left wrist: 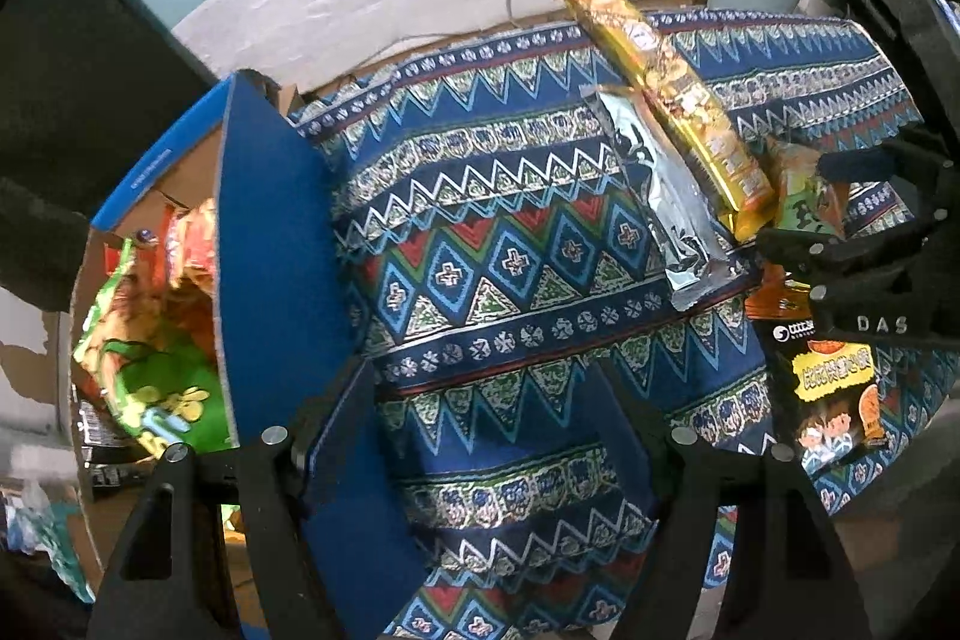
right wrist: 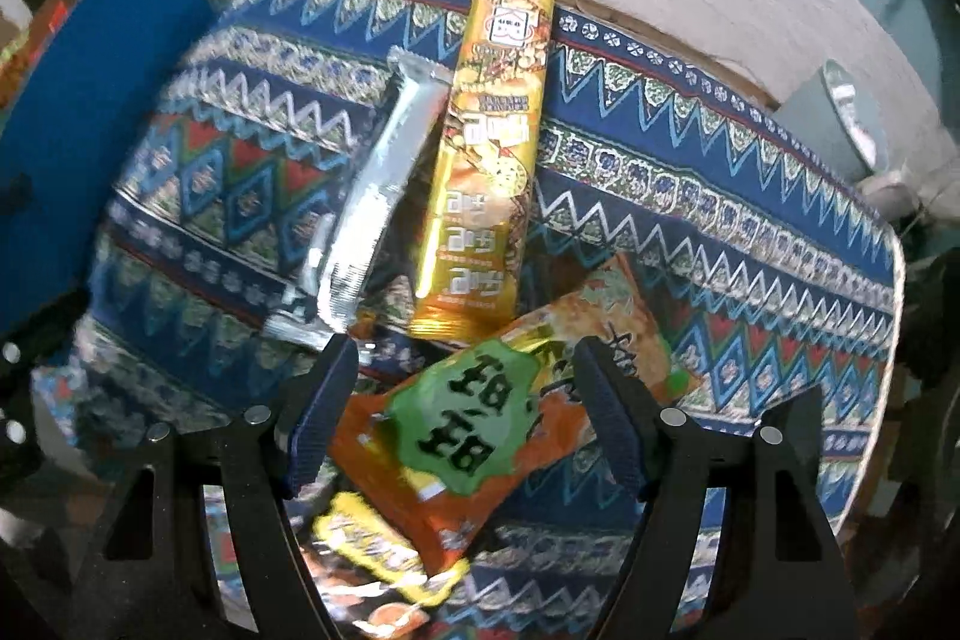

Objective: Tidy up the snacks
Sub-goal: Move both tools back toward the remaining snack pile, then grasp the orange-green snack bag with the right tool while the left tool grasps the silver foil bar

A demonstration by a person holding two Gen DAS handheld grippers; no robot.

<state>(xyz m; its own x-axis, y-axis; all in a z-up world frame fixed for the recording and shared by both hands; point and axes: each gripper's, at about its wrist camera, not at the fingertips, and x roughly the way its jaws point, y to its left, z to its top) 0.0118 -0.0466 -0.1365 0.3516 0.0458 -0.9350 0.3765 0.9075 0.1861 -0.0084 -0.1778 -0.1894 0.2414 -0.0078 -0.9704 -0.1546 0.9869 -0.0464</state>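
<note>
Though most print is too blurred to read, "DAS" shows on the right gripper – its fingers spread over an orange snack bag, not pinching. Gold packet and silver packet lie touching on the patterned tablecloth. Left gripper spread, empty – beside the blue box of snacks.

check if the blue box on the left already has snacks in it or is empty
Not empty. The blue box stands open, and the left wrist view shows several snack bags inside, including green and orange ones.
</note>
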